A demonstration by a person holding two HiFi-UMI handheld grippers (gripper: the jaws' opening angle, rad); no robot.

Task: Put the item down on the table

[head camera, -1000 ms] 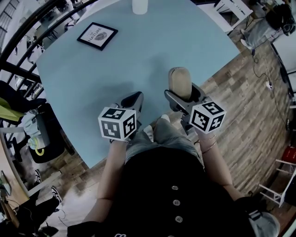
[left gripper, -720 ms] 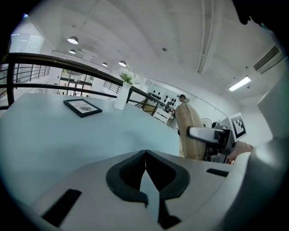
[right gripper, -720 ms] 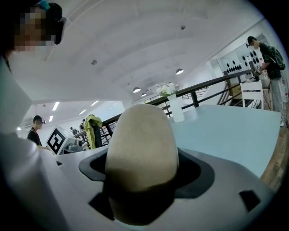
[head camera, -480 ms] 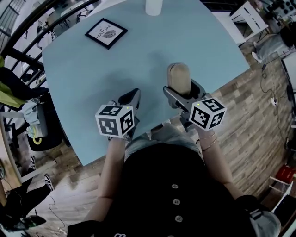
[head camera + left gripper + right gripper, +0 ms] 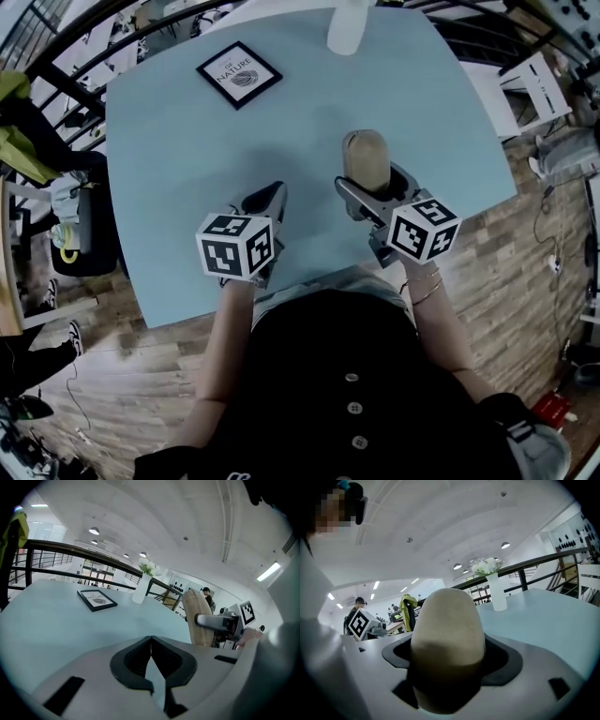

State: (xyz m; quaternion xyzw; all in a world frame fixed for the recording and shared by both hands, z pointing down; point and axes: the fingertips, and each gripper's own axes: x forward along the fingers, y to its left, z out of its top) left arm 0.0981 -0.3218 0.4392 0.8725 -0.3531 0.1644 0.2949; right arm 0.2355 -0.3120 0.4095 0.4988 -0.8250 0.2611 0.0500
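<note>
Clearly, the right hand-held gripper [image 5: 377, 190] is closed on the item [image 5: 365, 157], a tan rounded block that stands upright between its jaws, with the round end pointing up. The left hand-held gripper [image 5: 265, 199] has its jaws pressed together and holds nothing. It hovers just beside the right one, over the near part of the tabletop [image 5: 187, 159].

Compared with one second ago, almost nothing is different at the grippers. The item is still clamped in the same way and the two grippers keep the same position to each other. Only the head view has turned a little, so the picture frame [image 5: 238, 74] and the white vase [image 5: 351, 28] at the far edge now appear more to the right.

For the task, this means, in my judgement, that the putting down is not finished. The item is over the tabletop, near the edge closest to the person, but the jaws have not opened. I cannot tell if its bottom already touches the surface, because the lower end is hidden in every view.
</note>
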